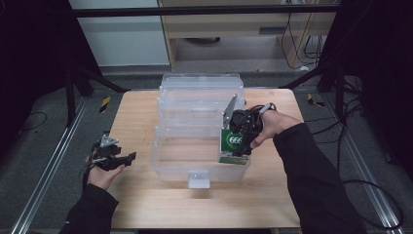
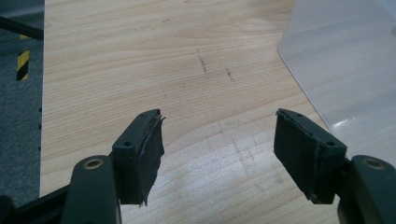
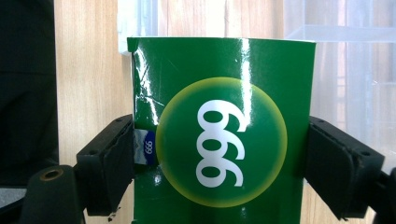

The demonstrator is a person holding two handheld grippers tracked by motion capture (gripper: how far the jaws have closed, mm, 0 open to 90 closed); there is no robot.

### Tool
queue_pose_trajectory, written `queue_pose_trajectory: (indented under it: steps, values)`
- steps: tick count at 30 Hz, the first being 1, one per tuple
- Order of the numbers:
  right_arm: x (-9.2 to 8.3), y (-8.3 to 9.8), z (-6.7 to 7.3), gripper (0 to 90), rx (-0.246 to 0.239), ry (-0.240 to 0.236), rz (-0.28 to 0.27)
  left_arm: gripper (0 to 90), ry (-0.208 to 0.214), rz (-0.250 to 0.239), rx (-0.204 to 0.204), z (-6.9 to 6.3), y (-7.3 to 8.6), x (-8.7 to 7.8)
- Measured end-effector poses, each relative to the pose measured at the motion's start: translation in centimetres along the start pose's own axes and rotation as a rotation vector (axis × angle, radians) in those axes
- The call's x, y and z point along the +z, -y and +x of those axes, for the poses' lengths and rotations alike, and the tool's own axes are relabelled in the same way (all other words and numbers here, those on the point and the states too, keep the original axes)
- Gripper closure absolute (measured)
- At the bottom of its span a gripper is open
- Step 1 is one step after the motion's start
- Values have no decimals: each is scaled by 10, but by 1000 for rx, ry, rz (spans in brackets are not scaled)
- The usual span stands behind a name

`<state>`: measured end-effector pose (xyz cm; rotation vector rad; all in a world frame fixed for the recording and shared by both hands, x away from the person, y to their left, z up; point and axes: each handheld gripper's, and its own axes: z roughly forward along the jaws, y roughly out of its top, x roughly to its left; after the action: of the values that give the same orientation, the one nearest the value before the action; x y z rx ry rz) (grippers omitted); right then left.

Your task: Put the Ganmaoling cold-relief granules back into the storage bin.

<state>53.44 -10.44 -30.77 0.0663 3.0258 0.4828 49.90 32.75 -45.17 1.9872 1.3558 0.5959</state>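
Bin as landmark: in the high view, one clear plastic storage bin [image 1: 197,131] sits mid-table, and the right gripper [image 1: 237,146] clamps one green "999" box [image 1: 233,145] upright over the bin's right-hand front corner. The left gripper [image 1: 117,160] rests on the table [image 1: 141,117], well left of the bin.

In the left gripper view, its jaws stand apart with nothing between them, one bin corner [image 2: 345,70] to the side.

In the right gripper view, both pads press the box's [image 3: 224,140] narrow sides, one edge already creased. Risk, as I judge it: the box's lower edge could catch the bin's rim, or the squeezed carton could buckle and slip.
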Motion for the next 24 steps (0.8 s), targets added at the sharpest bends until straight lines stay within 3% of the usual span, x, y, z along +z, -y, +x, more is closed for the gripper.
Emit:
queue_pose_trajectory:
  steps: [7,24]
  values:
    - [10,-1,-1,175,-47,-19,12,319,1,5,4,0,0,0]
    - [28,-1,-5,173,-68,-4,94,319,4,6,5,0,0,1]
